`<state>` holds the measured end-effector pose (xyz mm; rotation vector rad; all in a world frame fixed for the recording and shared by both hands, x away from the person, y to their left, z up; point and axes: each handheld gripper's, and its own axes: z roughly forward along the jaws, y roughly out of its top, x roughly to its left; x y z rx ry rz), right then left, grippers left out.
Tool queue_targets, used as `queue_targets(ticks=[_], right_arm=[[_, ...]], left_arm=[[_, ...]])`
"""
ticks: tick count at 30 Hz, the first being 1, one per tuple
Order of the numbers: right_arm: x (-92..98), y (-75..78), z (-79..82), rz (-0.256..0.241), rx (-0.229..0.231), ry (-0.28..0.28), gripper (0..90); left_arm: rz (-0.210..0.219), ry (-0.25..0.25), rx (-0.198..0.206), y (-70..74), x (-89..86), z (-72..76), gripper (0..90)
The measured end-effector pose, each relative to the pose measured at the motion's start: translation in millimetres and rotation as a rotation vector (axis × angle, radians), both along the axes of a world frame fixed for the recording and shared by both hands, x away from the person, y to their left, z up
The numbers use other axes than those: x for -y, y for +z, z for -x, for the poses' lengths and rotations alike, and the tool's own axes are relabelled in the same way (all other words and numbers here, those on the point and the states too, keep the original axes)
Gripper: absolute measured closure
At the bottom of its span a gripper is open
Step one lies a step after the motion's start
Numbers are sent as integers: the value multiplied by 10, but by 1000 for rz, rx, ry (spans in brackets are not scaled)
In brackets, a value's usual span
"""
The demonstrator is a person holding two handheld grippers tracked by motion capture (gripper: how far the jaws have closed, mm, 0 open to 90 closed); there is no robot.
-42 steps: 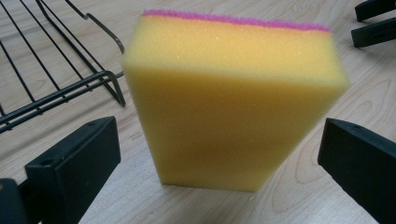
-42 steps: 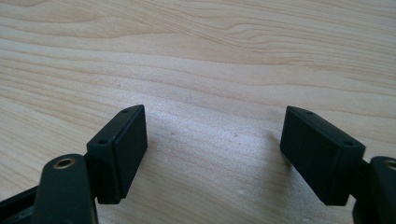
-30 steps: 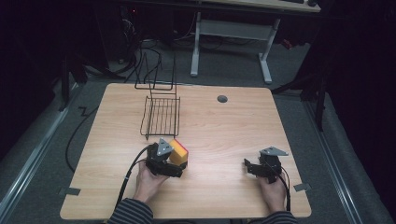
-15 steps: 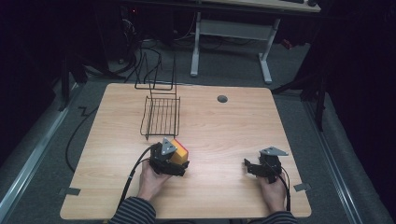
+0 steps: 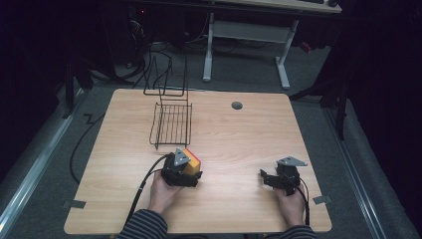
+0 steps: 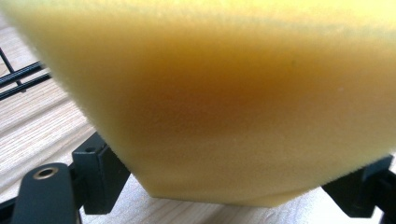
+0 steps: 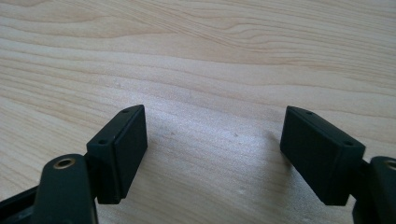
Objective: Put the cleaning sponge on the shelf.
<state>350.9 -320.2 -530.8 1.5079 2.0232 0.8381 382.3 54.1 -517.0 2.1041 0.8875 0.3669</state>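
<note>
- A dim room with grey carpet is surrounding a light wooden table [image 5: 239,129], and white desk legs [image 5: 209,47] are standing beyond its far edge.
- From the high view, the left gripper [image 5: 191,169] is sitting low at the near-left of the table, with a yellow sponge [image 5: 191,158], red along one edge, poking out just ahead of it.
- The left gripper view is adding what the high view cannot: the sponge [image 6: 224,93] is sitting squeezed between the two black jaws, pressing on both, its foam grain blurred by closeness.
- A black wire rack [image 5: 171,122] is standing just beyond the sponge, towards the far-left; its wires [image 6: 21,77] are crossing the left gripper view's edge.
- The right gripper [image 5: 266,178] is resting near the front-right edge, its jaws spread wide over bare wood [image 7: 196,60] and gripping nothing.
- Open tabletop is lying between the two grippers and across the right half, up to a grey grommet [image 5: 237,105].
- No writing is legible anywhere.
</note>
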Motion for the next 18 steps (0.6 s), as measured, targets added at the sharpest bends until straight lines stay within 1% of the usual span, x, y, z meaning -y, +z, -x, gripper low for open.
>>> queue_targets(ticks=[8, 11, 18], right_arm=[[0, 0, 0, 0, 0, 0, 233], [0, 0, 0, 0, 0, 0, 233], [0, 0, 0, 0, 0, 0, 233]], left_arm=[[-4, -9, -3, -6, -2, -3, 218], [-3, -21, -4, -5, -1, 3, 227], [-5, -32, -3, 13, -12, 20, 234]])
